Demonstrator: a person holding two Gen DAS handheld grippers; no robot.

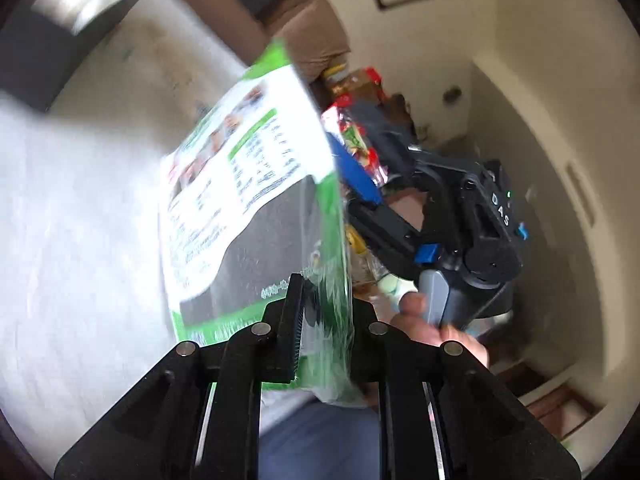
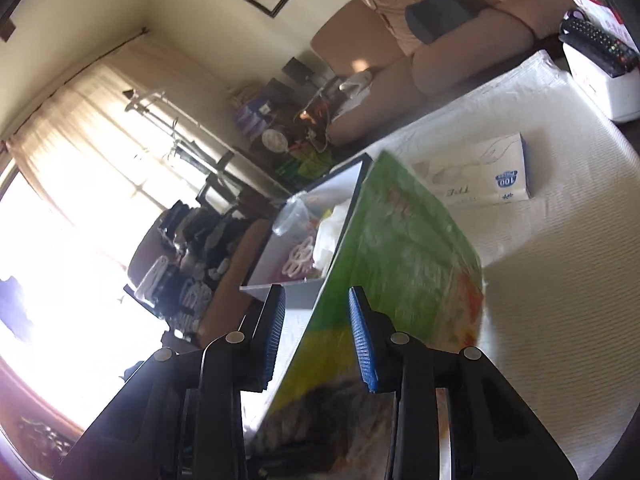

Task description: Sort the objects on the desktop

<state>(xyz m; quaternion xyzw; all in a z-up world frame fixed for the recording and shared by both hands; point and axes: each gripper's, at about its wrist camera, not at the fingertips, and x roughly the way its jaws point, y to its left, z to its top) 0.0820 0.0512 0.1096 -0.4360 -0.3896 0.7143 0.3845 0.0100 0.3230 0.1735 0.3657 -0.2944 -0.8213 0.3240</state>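
Observation:
A flat green and white snack packet (image 1: 248,200) is held up above the white-covered table (image 1: 72,240). My left gripper (image 1: 326,320) is shut on its lower edge. In the right wrist view the same packet (image 2: 400,256) stands edge-on between the blue pads of my right gripper (image 2: 316,336), which is open around it with a gap on the left side. The right gripper also shows in the left wrist view (image 1: 460,216), just right of the packet, held by a hand (image 1: 432,324).
A white and blue tissue box (image 2: 480,172) lies on the table. An open tray (image 2: 308,236) with plastic items sits at the table's far edge. A white box with a remote control (image 2: 600,48) stands far right. A brown sofa (image 2: 420,40) is behind.

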